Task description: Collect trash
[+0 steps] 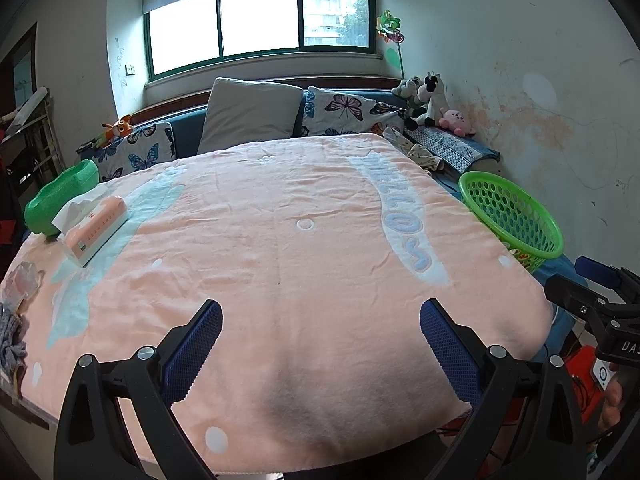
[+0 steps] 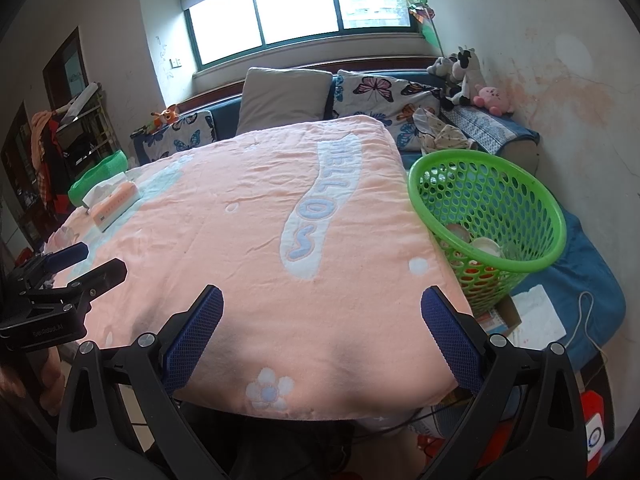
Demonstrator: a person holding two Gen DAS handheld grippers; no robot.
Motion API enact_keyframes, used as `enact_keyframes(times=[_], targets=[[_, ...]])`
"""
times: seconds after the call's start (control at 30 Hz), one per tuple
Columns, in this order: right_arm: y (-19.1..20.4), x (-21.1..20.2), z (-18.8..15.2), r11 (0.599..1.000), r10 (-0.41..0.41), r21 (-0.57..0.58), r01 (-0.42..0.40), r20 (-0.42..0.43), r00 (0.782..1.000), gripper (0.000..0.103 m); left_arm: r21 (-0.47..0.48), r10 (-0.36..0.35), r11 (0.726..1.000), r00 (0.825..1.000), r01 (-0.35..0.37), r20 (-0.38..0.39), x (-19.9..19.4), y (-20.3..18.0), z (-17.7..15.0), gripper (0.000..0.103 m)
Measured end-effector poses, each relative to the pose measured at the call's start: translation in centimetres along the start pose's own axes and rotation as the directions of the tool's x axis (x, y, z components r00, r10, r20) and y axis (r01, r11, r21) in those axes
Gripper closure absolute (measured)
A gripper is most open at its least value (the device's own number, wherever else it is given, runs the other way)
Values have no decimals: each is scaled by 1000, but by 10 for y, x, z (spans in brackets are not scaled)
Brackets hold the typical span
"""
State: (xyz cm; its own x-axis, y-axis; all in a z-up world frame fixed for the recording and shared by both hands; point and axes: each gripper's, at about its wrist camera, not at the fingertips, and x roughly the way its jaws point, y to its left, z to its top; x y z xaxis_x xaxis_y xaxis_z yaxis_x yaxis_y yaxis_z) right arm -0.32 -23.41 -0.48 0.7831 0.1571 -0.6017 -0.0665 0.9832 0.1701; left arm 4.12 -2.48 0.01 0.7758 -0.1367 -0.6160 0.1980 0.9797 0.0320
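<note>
A green perforated basket (image 2: 486,204) stands off the table's right edge and holds several pieces of trash, cups among them; it also shows in the left wrist view (image 1: 512,216). Crumpled clear plastic (image 1: 22,280) lies at the table's left edge. My left gripper (image 1: 320,344) is open and empty over the near edge of the pink towel (image 1: 300,240). My right gripper (image 2: 322,340) is open and empty over the near edge of the towel (image 2: 260,240), left of the basket. Each gripper shows at the side of the other's view, the right gripper (image 1: 592,300) and the left gripper (image 2: 68,276).
A pink tissue pack (image 1: 94,230) and a green bowl (image 1: 60,196) sit at the table's far left. A grey cloth (image 1: 10,340) lies at the left edge. Pillows (image 1: 250,114) and plush toys (image 1: 428,100) line the sofa behind. Paper and a cable (image 2: 536,316) lie below the basket.
</note>
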Motion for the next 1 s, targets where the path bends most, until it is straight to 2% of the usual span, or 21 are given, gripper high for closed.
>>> enact_keyframes(times=[1.0], targets=[[4,-2,-1,1000,6,1,-6,6,1000,5,7,-4,1000,1000,4,13,-3,-2,-1,7]])
